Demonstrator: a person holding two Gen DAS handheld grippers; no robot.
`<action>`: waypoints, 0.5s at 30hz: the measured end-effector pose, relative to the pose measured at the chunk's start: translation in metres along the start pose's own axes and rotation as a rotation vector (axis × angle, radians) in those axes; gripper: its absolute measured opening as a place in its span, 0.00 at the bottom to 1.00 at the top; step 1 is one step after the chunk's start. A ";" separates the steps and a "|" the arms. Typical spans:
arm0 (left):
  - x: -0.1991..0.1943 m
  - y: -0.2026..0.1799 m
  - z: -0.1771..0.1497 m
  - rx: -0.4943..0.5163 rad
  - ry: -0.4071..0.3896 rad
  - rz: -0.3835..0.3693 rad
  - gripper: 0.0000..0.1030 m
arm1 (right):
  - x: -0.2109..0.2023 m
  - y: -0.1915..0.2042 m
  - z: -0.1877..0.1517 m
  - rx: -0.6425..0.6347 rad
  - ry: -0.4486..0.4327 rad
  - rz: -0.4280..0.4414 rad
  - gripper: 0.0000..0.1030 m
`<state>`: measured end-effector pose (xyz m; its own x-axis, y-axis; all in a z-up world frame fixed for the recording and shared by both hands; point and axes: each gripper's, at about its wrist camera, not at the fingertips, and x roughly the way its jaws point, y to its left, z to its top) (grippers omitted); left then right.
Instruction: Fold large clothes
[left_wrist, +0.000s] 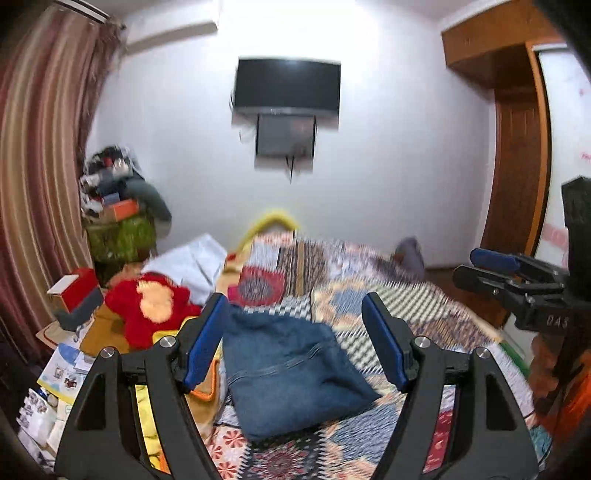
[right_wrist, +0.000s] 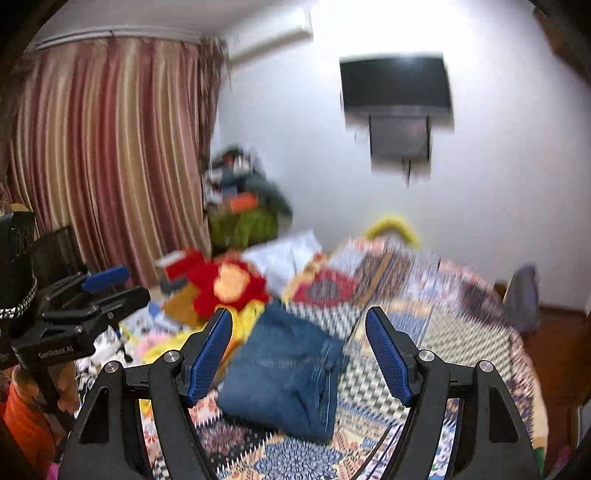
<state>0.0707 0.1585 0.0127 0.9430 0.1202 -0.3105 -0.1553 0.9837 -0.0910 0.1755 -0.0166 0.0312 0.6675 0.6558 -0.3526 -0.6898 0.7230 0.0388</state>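
Note:
A folded pair of blue jeans (left_wrist: 291, 373) lies on the patterned bedspread (left_wrist: 399, 317), in front of both grippers; it also shows in the right wrist view (right_wrist: 284, 373). My left gripper (left_wrist: 295, 339) is open and empty, held above the jeans, its blue pads apart. My right gripper (right_wrist: 299, 350) is open and empty too, above the jeans. Each gripper shows in the other's view: the right one at the right edge (left_wrist: 495, 266), the left one at the left edge (right_wrist: 107, 280). Both views are motion-blurred.
A red and yellow plush garment (left_wrist: 155, 306) and a white cloth (left_wrist: 188, 262) lie at the bed's left side. Boxes and papers (left_wrist: 70, 299) crowd the left. A cluttered stand (left_wrist: 118, 206), striped curtain (left_wrist: 40, 147), wall TV (left_wrist: 288, 88) and wooden wardrobe (left_wrist: 517, 147) surround the bed.

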 end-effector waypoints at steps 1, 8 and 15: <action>-0.009 -0.003 0.000 -0.009 -0.022 0.005 0.71 | -0.012 0.005 0.000 -0.007 -0.030 0.005 0.71; -0.048 -0.018 -0.016 -0.034 -0.091 0.059 0.71 | -0.064 0.028 -0.020 0.022 -0.141 0.003 0.71; -0.060 -0.029 -0.027 -0.003 -0.108 0.113 0.73 | -0.077 0.038 -0.030 0.021 -0.137 -0.031 0.71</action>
<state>0.0107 0.1191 0.0080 0.9456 0.2437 -0.2155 -0.2627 0.9628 -0.0641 0.0889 -0.0463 0.0315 0.7215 0.6556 -0.2228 -0.6632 0.7468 0.0500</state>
